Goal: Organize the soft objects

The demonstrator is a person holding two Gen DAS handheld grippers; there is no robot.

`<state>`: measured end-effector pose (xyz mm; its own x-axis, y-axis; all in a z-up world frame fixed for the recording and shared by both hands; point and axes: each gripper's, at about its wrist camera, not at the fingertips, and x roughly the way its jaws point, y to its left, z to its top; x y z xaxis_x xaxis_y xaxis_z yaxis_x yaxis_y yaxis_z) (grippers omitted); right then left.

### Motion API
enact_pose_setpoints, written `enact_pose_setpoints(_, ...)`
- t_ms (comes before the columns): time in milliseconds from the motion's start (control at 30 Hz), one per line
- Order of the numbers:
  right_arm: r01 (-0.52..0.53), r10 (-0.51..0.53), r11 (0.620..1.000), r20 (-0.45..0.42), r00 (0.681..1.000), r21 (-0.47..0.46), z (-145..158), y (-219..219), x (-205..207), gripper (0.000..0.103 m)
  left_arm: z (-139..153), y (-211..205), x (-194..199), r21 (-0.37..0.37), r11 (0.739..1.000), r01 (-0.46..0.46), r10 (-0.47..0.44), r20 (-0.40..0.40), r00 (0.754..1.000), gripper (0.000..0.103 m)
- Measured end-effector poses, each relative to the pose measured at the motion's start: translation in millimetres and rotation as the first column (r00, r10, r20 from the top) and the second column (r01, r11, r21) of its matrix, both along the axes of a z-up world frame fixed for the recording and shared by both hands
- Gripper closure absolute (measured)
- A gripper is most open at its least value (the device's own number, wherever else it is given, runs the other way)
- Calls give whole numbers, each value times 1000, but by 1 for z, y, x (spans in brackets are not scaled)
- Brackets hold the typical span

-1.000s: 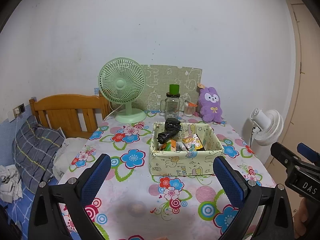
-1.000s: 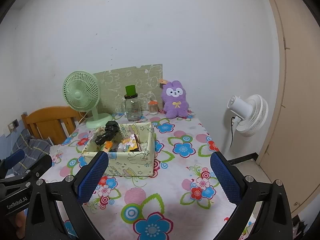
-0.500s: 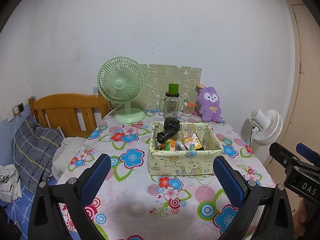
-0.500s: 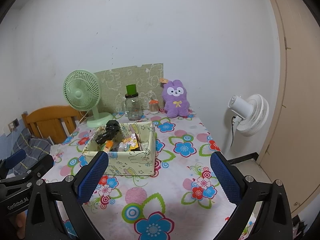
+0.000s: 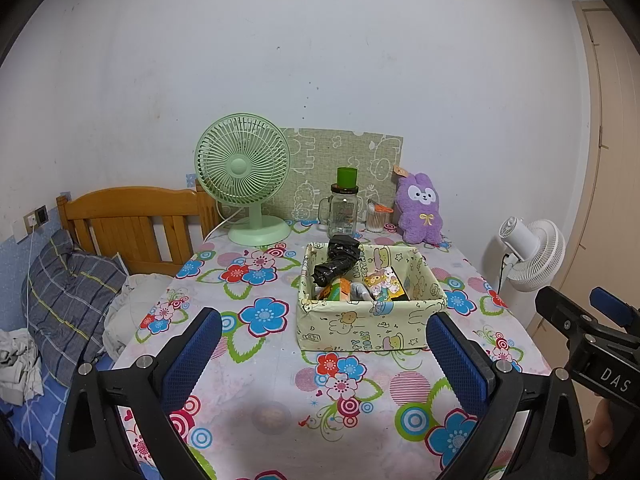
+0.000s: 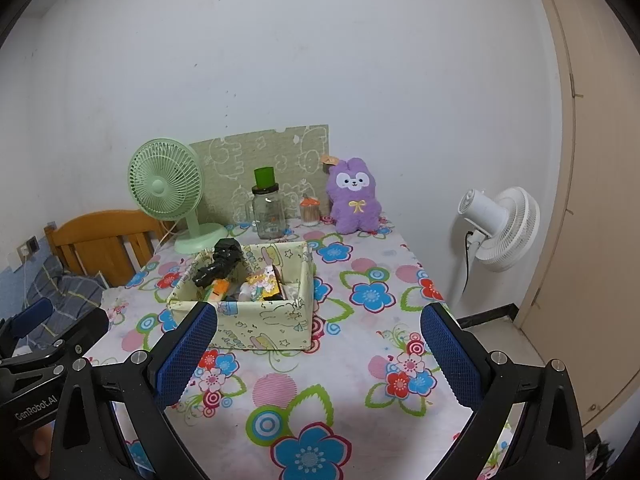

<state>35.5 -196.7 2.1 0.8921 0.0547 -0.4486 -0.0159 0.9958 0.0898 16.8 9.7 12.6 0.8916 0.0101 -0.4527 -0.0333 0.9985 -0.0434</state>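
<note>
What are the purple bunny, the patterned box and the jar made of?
Purple bunny: plush fabric, fuzzy matte pile. Patterned box: probably fabric or paper-covered board; its rim sags slightly. Jar: clear glass or plastic, see-through and glossy.

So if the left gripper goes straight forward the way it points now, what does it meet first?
Probably the patterned fabric box: it sits centred ahead of the open left gripper, with only bare tablecloth between. Depth is hard to judge.
</note>
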Motion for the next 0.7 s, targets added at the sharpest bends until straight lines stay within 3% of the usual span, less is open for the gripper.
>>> enact_pose_setpoints(700,0,0,1000,-1,1000,0,0,-1,0,0,0,-1,0,3,1000,-1,1,-3,1000,0)
